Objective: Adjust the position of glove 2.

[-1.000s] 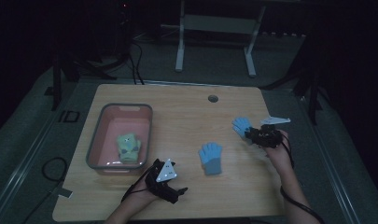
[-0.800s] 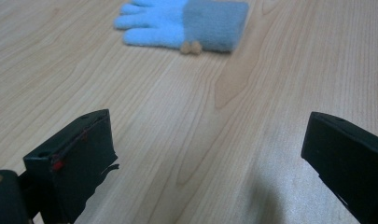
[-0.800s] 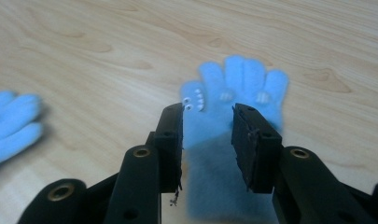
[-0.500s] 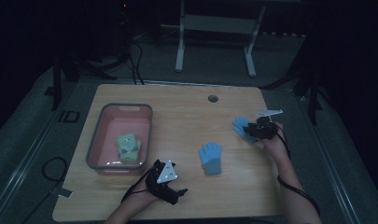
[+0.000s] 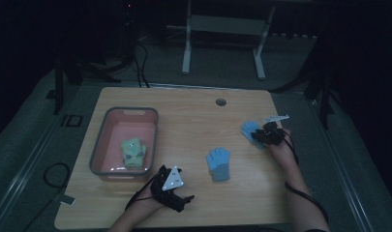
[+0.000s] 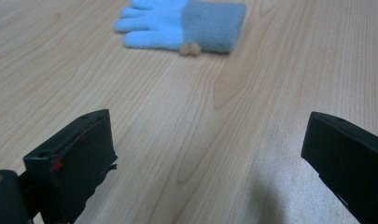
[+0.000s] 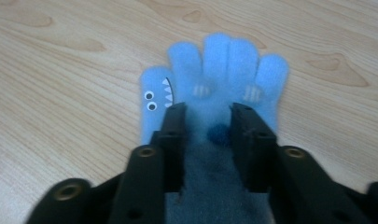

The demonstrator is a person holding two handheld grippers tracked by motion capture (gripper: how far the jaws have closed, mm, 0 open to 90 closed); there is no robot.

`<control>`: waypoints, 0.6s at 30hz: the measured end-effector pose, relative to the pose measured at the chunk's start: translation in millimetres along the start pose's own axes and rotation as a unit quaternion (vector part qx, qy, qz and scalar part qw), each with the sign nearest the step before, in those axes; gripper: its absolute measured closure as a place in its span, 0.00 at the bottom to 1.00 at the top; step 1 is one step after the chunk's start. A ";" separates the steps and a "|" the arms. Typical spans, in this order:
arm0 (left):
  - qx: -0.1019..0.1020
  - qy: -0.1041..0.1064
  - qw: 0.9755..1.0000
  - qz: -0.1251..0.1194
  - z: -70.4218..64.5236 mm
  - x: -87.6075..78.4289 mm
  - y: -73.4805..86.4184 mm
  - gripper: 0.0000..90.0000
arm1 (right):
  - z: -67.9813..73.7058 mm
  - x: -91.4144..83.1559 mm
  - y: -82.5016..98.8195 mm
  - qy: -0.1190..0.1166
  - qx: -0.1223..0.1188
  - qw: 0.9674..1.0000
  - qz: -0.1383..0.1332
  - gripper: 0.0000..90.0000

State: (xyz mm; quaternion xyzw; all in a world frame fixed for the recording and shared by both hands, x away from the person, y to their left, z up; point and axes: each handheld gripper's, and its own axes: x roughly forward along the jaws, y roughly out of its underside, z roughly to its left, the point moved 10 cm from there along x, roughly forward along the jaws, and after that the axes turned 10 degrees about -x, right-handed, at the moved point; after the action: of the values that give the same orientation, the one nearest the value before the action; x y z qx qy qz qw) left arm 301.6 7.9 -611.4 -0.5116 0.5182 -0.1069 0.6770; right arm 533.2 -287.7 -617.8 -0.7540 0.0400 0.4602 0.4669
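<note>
Right gripper view: right gripper (image 7: 207, 128) fingers closing on blue glove (image 7: 214, 88); no writing legible.

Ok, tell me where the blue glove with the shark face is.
In the high view the shark-face glove lies flat near the table's right edge, right of the plain blue glove; the right gripper has its jaws over its palm.

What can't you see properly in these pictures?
- Right gripper view: the glove's cuff is hidden behind the right gripper.
- Left gripper view: the other glove has its fingertips cut off by the top edge.
- High view: the green toy in the bin is too small and dim to identify.
</note>
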 end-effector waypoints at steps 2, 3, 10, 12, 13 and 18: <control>0.000 0.000 1.000 0.000 0.0 -0.1 0.0 0.03 | 0.8 -0.2 0.3 0.006 0.011 1.000 -0.003 0.88; 0.000 -0.001 1.000 0.000 0.2 0.0 0.0 0.03 | 1.5 0.0 0.0 0.011 0.014 1.000 -0.003 0.91; 0.000 -0.002 1.000 -0.002 0.3 0.3 -1.0 0.03 | 6.8 -11.7 -9.6 0.051 0.075 0.996 0.000 0.95; 0.000 -0.003 1.000 -0.008 -0.3 0.5 -3.1 0.03 | 10.7 -30.6 -19.6 0.073 0.093 0.993 -0.008 0.96; 0.002 -0.003 1.000 -0.007 -0.4 0.6 -3.3 0.03 | 12.2 -37.0 -22.1 0.081 0.095 0.992 -0.006 0.96; 0.003 -0.002 1.000 -0.010 -0.9 1.3 -5.8 0.03 | 18.5 -69.1 -29.3 0.111 0.108 0.988 -0.013 0.96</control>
State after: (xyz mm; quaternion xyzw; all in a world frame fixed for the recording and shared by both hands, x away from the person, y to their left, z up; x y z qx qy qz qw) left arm 303.7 3.8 -607.5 -0.5148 0.5113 -0.1147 0.6786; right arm 495.7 -283.0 -550.4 -0.7460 0.1316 0.3603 0.5443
